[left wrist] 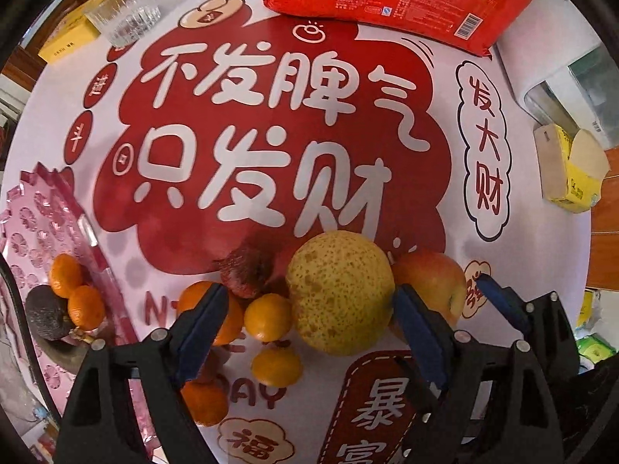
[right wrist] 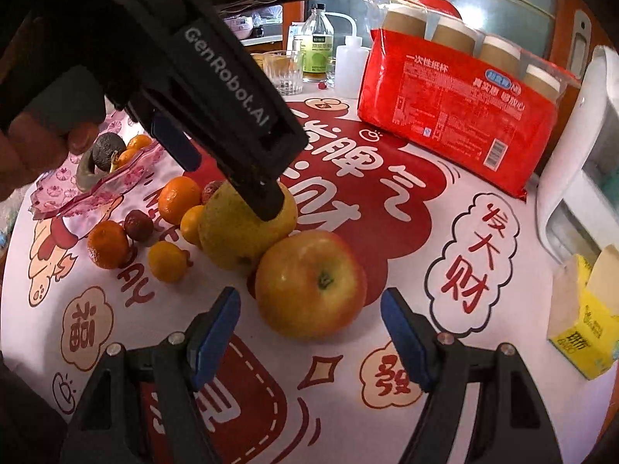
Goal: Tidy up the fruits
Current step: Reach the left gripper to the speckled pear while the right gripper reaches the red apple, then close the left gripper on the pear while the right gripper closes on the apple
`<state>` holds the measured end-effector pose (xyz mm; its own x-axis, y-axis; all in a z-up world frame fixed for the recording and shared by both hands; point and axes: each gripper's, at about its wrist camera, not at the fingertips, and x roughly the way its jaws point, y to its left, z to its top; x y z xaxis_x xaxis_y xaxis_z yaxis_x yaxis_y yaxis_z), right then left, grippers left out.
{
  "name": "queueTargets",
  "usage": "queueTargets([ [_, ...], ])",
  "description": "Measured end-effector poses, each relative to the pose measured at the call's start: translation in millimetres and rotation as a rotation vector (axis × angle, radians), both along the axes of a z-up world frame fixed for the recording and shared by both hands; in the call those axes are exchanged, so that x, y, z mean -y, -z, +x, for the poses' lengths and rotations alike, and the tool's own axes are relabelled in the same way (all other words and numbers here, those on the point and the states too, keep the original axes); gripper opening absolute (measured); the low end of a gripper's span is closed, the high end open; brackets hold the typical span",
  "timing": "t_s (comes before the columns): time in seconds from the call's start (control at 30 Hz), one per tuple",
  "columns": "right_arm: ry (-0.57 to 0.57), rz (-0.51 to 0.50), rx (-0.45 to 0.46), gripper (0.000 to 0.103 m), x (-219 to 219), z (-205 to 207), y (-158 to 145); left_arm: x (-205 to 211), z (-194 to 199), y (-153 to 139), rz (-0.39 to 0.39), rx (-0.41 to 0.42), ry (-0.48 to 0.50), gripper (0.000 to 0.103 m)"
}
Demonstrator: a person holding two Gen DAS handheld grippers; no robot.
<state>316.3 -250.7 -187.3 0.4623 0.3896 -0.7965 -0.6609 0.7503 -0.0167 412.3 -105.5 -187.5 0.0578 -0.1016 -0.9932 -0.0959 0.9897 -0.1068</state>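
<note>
- The left gripper (left wrist: pixel 309 324) points straight down over the yellow speckled pear (left wrist: pixel 340 294); its blue pads stand wide on either side of the pear, and whether they press on it cannot be told.
- The right gripper (right wrist: pixel 309 332) hangs with jaws wide apart, gripping nothing, just in front of the red-yellow apple (right wrist: pixel 311 284), which sits between and beyond its pads.
- Pear and apple touch each other on the surface (left wrist: pixel 425 178); just beside the pear lie several mandarins (left wrist: pixel 269 317) and small dark-red fruits (left wrist: pixel 243 276).
- Only the left wrist view shows the pink patterned tray (left wrist: pixel 42 224) from above, with two mandarins and a dark avocado on it.
- Only the right wrist view shows the left gripper's black body, printed "GenRobot.AI", with a person's hand (right wrist: pixel 35 147) behind it, its finger resting against the top of the pear.
- It alone also shows paper cups inside the red package (right wrist: pixel 456 116), a glass bottle (right wrist: pixel 317 44) with a green label, and a white squeeze bottle (right wrist: pixel 350 62).
- The surface cover carries large Chinese characters, "不发脾气 只发财" and "发大财", plus the letters "DAY".
- A clear tumbler (left wrist: pixel 123 15) and a yellow carton (left wrist: pixel 568 170) stand near the edges.
</note>
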Motion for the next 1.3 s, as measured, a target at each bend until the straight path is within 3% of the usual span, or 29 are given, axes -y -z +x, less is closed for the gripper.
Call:
queueTargets([
  [0.57,0.073,0.131,-0.103,0.076,0.2,20.6,23.2,-0.9,3.3,19.5,-0.17,-0.006,-0.079,0.063],
  [0.73,0.104,0.165,-0.127,0.075,0.5,26.8,26.7,-6.1,1.1,18.9,-0.194,0.009,-0.098,0.063],
  [0.87,0.115,0.16,-0.113,0.068,0.1,26.3,26.9,-6.4,0.5,18.8,-0.201,0.011,-0.103,0.062],
  [1.3,0.168,0.162,-0.137,0.068,7.5,10.6,25.4,-4.4,-7.7,10.5,-0.213,0.004,-0.096,0.061],
])
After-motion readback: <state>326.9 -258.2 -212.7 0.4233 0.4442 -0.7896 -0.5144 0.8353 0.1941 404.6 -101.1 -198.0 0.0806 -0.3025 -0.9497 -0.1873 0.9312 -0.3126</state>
